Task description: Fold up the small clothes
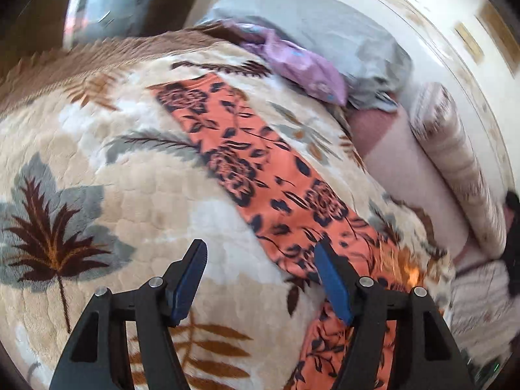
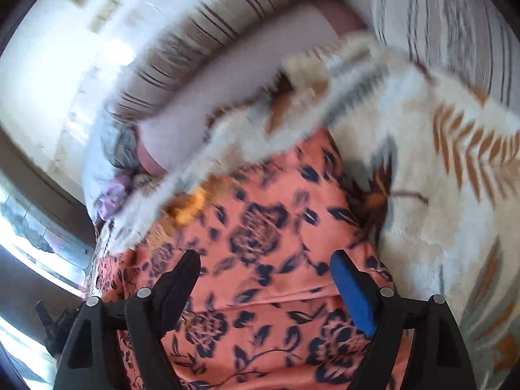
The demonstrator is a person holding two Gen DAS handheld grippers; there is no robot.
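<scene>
The orange floral garment [image 1: 260,175] lies stretched in a long narrow band across the leaf-patterned blanket [image 1: 107,162] that covers the bed, running from the middle of the blanket toward its right-hand edge; in the right wrist view the same cloth [image 2: 269,237] spreads wide beneath the tool, with a crease line crossing it nearer the camera. It looks already doubled lengthwise at least once, though I cannot tell how many layers there are — what seems left is to bring the ends together crosswise and tidy the result. The left gripper [image 1: 260,256] hangs with its jaws spread apart over the blanket, its right finger above the near edge of the garment, holding nothing. The right gripper [image 2: 266,266] is likewise spread wide above the cloth and grips nothing. A fold of the blanket appears bunched up and blurred across the far end of the garment in the right wrist view, which may get in the way there. Further off, a purple cloth [image 1: 302,65] and a grey cloth [image 1: 325,26] sit heaped at the far edge, near the wall. To the left of the garment the blanket gives plenty of flat room; to the right its edge drops off close by toward a striped cushion [image 1: 455,162].
</scene>
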